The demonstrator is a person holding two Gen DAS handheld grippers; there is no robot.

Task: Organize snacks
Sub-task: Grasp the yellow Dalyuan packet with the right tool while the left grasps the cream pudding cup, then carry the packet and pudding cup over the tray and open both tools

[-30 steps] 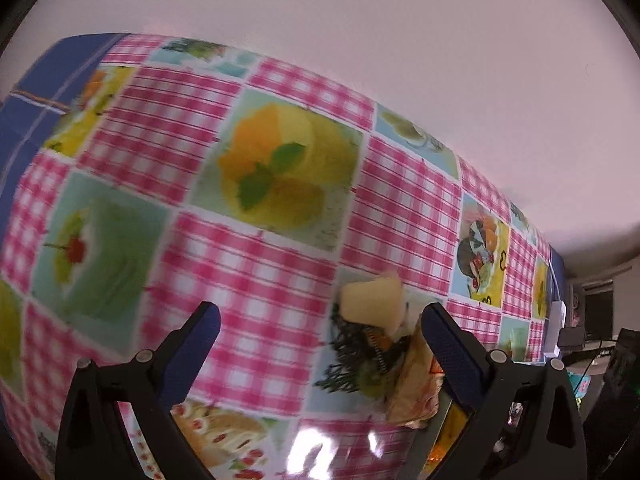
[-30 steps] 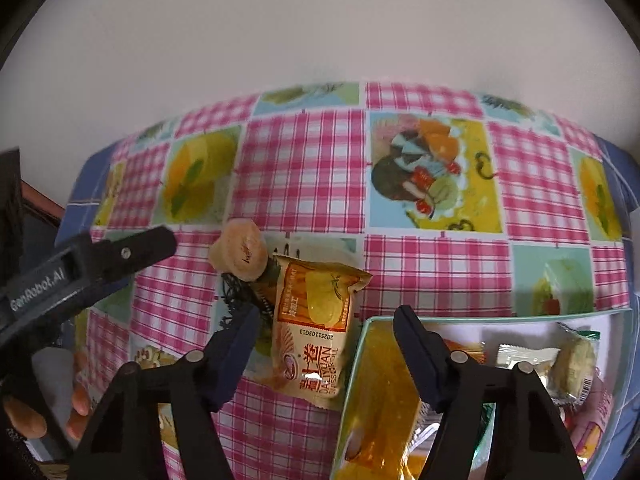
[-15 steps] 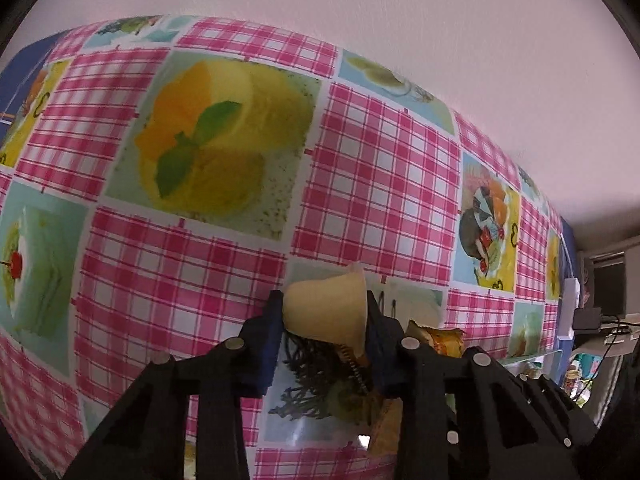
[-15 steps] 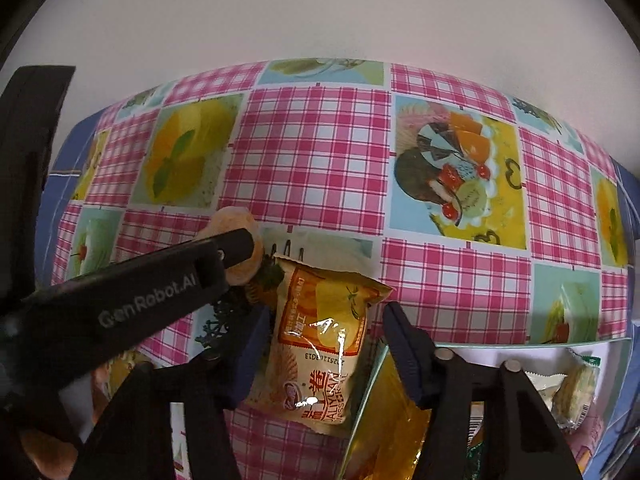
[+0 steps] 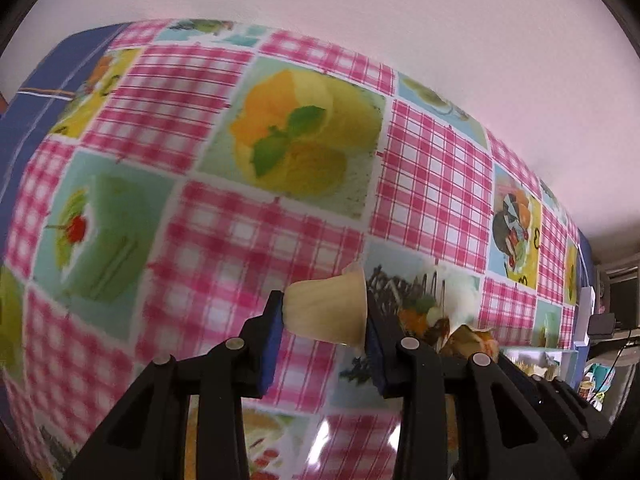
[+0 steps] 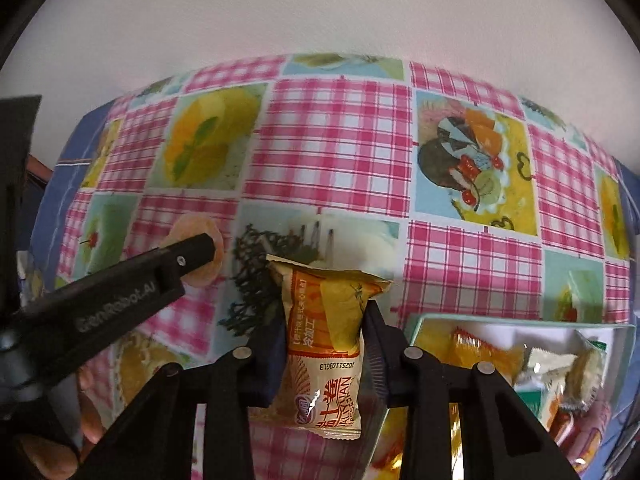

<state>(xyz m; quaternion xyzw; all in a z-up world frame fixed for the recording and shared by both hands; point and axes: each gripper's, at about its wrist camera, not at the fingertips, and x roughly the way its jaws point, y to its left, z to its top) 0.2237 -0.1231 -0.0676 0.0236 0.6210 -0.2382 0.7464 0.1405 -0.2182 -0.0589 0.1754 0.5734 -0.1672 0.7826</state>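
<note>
Both your grippers have closed since a second ago. Your left gripper point(image 5: 325, 314) hides part of its jelly cup point(image 5: 327, 309); your right gripper point(image 6: 324, 340) pinches the snack packet point(image 6: 326, 354) mid-length between its jaws.

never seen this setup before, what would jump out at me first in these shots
The loud pink-check tablecloth with dessert prints fills both views. Against it, the left hand-held gripper pinches a small pale yellow cup, while the right hand-held gripper squeezes an orange snack packet. To the packet's right, a box holds more wrapped snacks.
</note>
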